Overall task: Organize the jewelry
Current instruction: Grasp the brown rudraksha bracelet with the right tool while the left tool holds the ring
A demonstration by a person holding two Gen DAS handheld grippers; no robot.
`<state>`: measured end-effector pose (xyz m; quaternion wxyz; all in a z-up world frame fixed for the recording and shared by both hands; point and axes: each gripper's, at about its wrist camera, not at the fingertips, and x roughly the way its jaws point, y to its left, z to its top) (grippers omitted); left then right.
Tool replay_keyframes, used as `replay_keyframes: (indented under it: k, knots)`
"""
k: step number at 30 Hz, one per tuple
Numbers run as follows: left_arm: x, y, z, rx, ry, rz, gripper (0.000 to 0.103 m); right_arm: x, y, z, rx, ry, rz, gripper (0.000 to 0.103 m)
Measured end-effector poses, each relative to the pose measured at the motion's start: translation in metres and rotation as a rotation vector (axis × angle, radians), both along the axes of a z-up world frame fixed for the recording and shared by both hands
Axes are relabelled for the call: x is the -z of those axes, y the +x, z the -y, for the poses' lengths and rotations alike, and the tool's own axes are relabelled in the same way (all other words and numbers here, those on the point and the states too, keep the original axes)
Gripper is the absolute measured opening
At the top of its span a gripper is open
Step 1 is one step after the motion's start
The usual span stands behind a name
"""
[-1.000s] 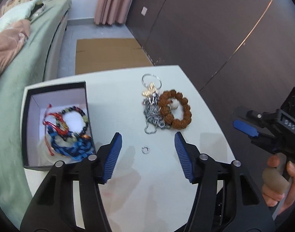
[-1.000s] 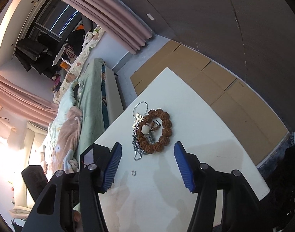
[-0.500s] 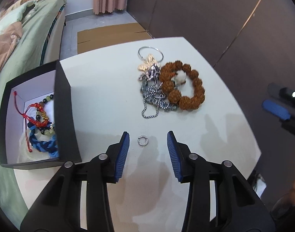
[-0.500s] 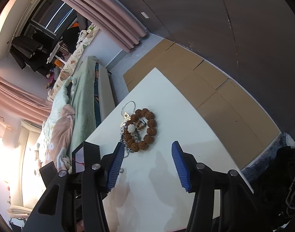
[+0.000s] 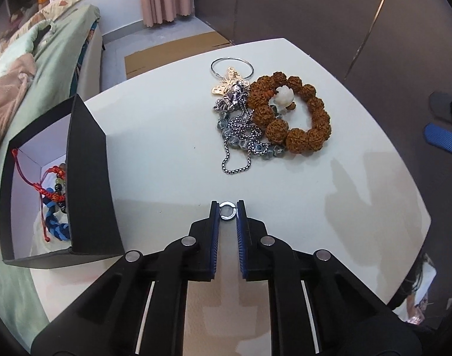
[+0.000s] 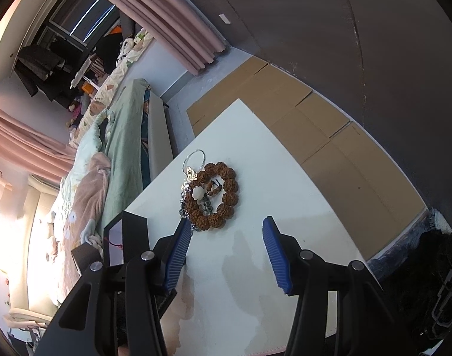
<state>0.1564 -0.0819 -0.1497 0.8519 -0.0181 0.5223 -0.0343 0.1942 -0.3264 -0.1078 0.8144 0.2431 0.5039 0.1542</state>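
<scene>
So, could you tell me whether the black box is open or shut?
Open: the black box has no lid on, and bracelets show inside.

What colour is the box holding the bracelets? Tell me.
Box: black outside, white inside; clearest in the left wrist view.

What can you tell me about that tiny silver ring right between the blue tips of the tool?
The small ring is a plain, shiny band that looks like silver metal, with an open middle. It lies flat on the white table, apart from the jewelry pile. The left gripper has just been closing, and its blue pads now flank the ring on both sides, apparently pinching it. In the right wrist view it is hidden.
</scene>
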Motion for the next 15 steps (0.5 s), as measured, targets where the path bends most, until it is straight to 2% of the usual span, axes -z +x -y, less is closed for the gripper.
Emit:
replay_keyframes:
  k: [3,15]
  knots:
    - [-0.009,-0.001,-0.006,-0.009,-0.023,0.020,0.011,0.005,0.002,-0.006,-0.011,-0.009,-0.015,0.045]
    - [-0.044,0.000,-0.038,-0.047,-0.114,0.108,0.011,0.028,0.026,-0.040,-0.034,-0.094,-0.062,0.045]
